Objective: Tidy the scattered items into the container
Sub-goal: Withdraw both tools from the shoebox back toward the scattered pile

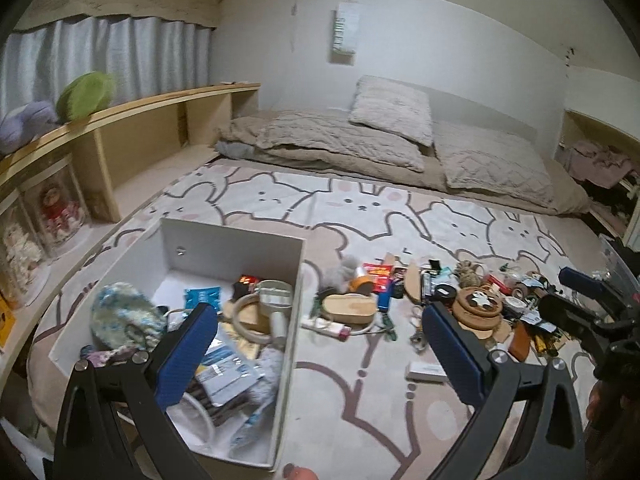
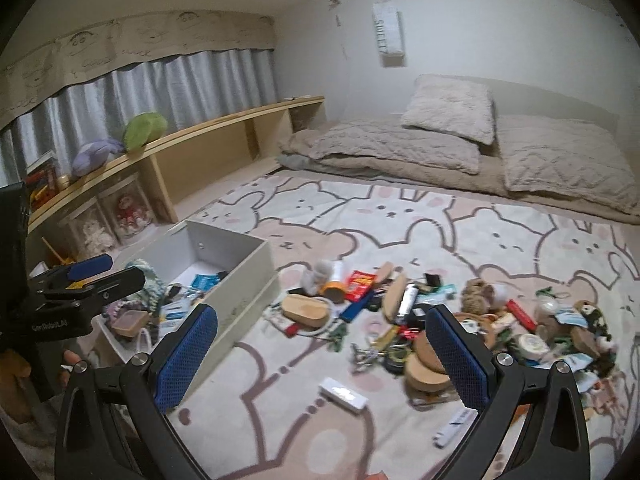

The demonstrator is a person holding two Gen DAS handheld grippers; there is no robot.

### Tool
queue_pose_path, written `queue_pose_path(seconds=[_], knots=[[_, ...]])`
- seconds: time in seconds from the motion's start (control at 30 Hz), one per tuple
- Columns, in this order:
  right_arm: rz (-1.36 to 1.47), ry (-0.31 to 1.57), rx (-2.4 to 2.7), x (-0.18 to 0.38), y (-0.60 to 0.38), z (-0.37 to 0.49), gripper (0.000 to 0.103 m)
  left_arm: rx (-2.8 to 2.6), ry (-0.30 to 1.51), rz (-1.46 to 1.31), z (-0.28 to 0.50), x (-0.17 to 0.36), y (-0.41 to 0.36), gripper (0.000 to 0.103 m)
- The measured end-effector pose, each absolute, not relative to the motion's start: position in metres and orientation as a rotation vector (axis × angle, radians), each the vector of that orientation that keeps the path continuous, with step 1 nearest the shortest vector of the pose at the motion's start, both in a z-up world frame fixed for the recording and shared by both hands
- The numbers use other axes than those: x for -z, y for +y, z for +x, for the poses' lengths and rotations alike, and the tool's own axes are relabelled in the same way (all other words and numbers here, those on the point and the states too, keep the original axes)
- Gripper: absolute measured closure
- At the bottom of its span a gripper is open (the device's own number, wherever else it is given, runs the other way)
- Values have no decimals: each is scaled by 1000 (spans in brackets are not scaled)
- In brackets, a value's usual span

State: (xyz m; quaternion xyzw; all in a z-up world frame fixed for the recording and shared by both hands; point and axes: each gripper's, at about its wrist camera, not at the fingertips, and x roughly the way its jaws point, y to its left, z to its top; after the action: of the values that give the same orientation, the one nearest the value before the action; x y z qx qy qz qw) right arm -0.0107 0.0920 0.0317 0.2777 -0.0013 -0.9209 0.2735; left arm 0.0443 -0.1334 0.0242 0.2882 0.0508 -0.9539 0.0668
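A white open box point(image 1: 236, 236) stands on the rug at the left and holds several items, among them a blue crochet piece point(image 1: 124, 312) and paper packets. My left gripper point(image 1: 318, 320) is open and empty, above the box's right wall point(image 1: 292, 320). A pile of scattered small items point(image 1: 460, 292) lies to the right: a wooden oval box point(image 1: 350, 308), cork rounds point(image 1: 478, 304) and a small white carton point(image 1: 426, 372). My right gripper point(image 2: 322, 316) is open and empty over the rug, between the white box point(image 2: 236, 240) and the pile point(image 2: 500, 320). The white carton point(image 2: 343, 394) lies just below it.
A rabbit-print rug point(image 1: 360, 204) covers the floor. Beige bedding with pillows point(image 1: 392, 136) lies along the far wall. A low wooden shelf point(image 1: 160, 104) with plush toys runs down the left side. A hand point(image 2: 70, 360) holds the left gripper point(image 2: 108, 272).
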Motion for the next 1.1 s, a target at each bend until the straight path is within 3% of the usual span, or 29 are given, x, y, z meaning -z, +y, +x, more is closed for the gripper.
queue_pose_path(seconds=[1.1], knots=[[787, -185, 2713, 25, 219, -35, 0, 2978, 175, 936, -18, 38, -70, 0]])
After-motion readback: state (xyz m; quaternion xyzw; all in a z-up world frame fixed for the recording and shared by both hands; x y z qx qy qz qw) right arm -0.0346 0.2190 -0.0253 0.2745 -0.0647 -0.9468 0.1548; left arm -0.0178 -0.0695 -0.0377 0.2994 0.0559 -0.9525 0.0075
